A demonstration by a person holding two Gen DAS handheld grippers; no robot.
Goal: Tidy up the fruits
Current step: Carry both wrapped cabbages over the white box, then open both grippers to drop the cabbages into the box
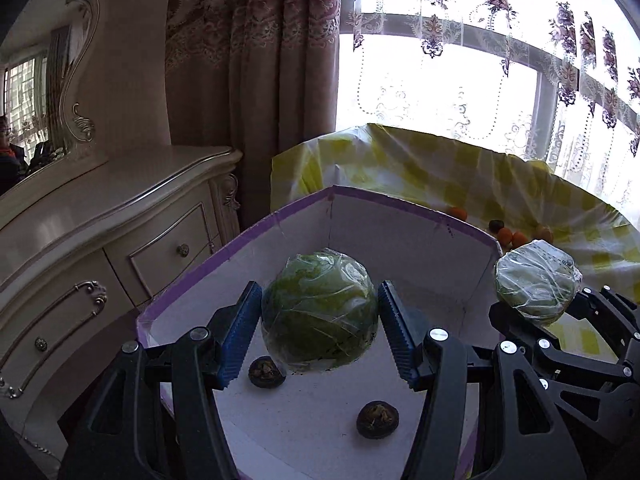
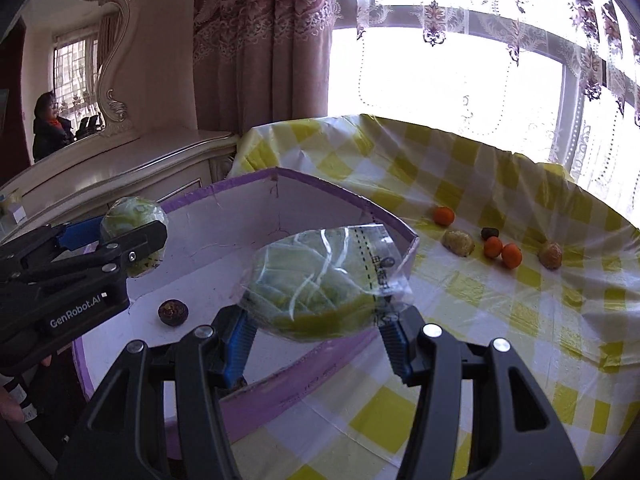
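left tongs clamp wrapped cabbage over box, frame centre | right tongs clamp second cabbage above box's right rim; box lies left of them

Left hand-held gripper: black frame, blue ribbed pads, silver rivets. Right hand-held gripper: same colours. Cabbage in left gripper: dark green under clear glossy film. Cabbage in right gripper: pale green with white veins, film printed in black. Box: white inside, purple rim. Table cover: yellow-and-white check. Small fruits: orange. Curtain: brownish pink, floral-patterned.
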